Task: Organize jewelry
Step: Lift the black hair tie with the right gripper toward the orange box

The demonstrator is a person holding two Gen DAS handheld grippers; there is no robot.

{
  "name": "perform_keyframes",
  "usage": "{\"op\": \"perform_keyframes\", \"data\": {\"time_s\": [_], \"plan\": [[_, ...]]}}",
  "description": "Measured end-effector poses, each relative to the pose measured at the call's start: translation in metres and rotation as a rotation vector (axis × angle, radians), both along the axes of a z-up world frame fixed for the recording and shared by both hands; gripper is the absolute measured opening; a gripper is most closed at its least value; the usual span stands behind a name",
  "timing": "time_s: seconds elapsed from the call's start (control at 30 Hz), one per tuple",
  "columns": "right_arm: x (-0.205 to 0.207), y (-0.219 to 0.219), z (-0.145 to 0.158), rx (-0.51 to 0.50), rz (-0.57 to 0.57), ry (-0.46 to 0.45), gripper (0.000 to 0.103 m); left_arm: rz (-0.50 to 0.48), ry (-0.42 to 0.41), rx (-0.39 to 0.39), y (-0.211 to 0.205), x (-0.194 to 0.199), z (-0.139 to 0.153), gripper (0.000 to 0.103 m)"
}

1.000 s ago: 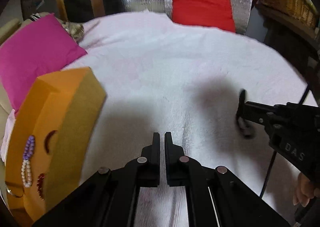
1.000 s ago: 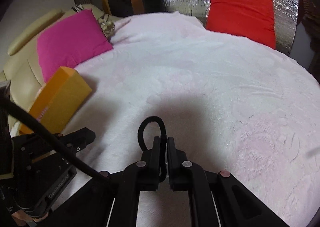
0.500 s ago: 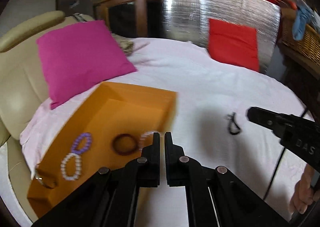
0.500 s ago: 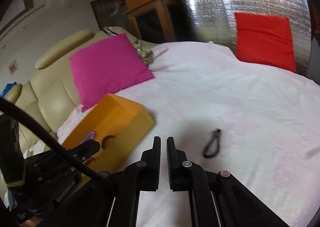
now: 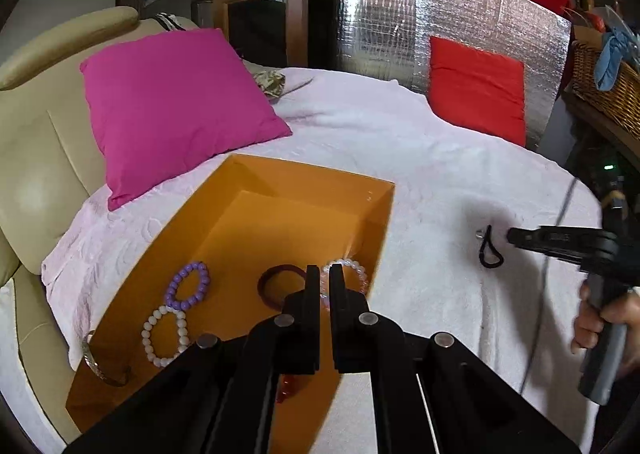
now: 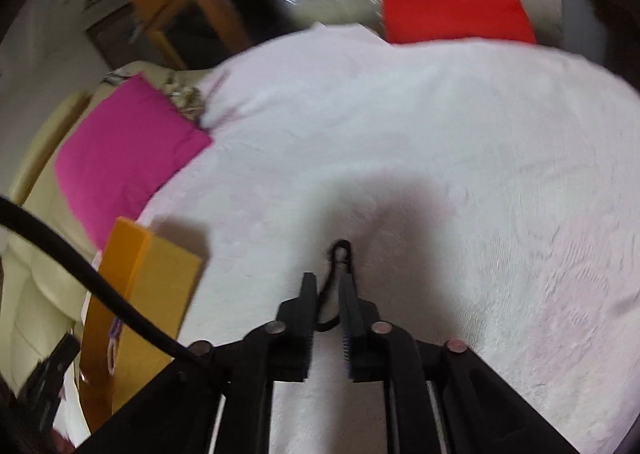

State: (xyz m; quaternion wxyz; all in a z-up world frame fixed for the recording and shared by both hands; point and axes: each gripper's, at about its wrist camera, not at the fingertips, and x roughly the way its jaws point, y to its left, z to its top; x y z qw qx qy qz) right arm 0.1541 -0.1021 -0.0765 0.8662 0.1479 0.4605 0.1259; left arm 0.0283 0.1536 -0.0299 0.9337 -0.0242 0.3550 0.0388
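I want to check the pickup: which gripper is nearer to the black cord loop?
Right. The right gripper straddles the black cord loop; the left gripper hangs over the orange box.

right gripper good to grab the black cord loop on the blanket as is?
Probably yes. The right gripper has just been opening, and the black cord loop already lies between its fingers on the white blanket, with nothing over it. The pads do not look closed on it; the frame is blurred.

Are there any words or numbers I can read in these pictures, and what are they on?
None can be read.
The black right gripper has pale marks on its side in the left wrist view, too blurred to read.
The open orange cardboard box shows no label or print.
The right wrist view is smeared by motion, and no writing shows there.
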Motion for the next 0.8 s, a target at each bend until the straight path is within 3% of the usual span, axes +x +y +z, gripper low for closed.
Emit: {"op": "perform_keyframes", "data": {"time_s": [0.23, 0.3, 0.37, 0.4, 0.43, 0.53, 0.67, 0.8], "plan": [[0.015, 0.012, -0.016, -0.038, 0.017, 0.023, 0.017, -0.042, 0.004, 0.008, -0.016, 0.000, 0.001, 0.004], [0.017, 0.016, -0.017, -0.044, 0.020, 0.012, 0.028, -0.047, 0.002, 0.007, -0.018, -0.001, 0.002, 0.004], [0.018, 0.018, -0.020, -0.053, 0.012, 0.006, 0.047, -0.047, 0.003, 0.007, -0.019, 0.000, 0.002, 0.004], [0.019, 0.020, -0.022, -0.064, 0.008, -0.011, 0.047, -0.047, 0.003, 0.009, -0.019, 0.000, 0.002, 0.004], [0.020, 0.023, -0.023, -0.078, 0.006, -0.019, 0.046, -0.044, 0.003, 0.009, -0.018, 0.000, 0.002, 0.004], [0.026, 0.031, -0.030, -0.150, -0.005, -0.023, 0.013, -0.023, 0.005, 0.008, -0.011, 0.001, 0.002, 0.004], [0.021, 0.035, -0.023, -0.206, 0.000, -0.064, 0.009, 0.020, 0.002, -0.002, 0.006, 0.003, 0.003, 0.004], [0.008, 0.041, 0.008, -0.166, 0.021, -0.142, 0.005, 0.064, 0.008, -0.014, 0.026, 0.005, 0.004, 0.004]]}}
